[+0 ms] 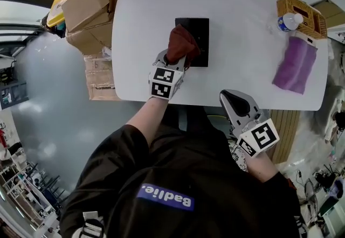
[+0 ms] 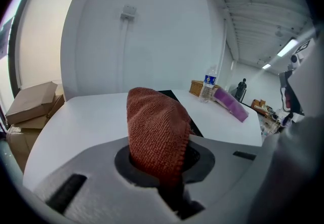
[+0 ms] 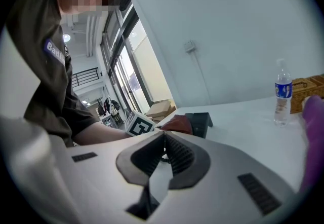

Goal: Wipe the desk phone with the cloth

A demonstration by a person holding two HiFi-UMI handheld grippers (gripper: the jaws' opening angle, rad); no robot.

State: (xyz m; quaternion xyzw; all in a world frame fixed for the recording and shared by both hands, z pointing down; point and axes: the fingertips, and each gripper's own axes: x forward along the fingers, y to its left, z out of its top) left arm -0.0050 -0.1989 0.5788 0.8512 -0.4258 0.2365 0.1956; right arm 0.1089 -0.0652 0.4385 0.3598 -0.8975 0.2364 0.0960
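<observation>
Head view: the desk phone [image 1: 198, 29] sits dark and flat in the middle of the desk [image 1: 242, 78], and my red cloth [image 1: 181, 43] is right over its near left corner.
Progress: the cloth's at the phone, so I reckon the wipe is under way at that corner. The far side and right side lie uncovered, and those look left to do.
Contact: I can't tell whether the cloth presses on the phone or hangs just above it.
Left gripper [image 1: 171, 63]: clenched on the cloth, with a bunched fold standing up out of the jaws.
Right gripper [image 3: 163, 153]: jaws drawn together with nothing between them. It hangs idle at the desk's near edge, well apart from the phone.
Far right of desk: purple cloth [image 1: 295, 64], bottle [image 1: 288, 21] and basket [image 1: 302, 8], all well apart from the phone.
</observation>
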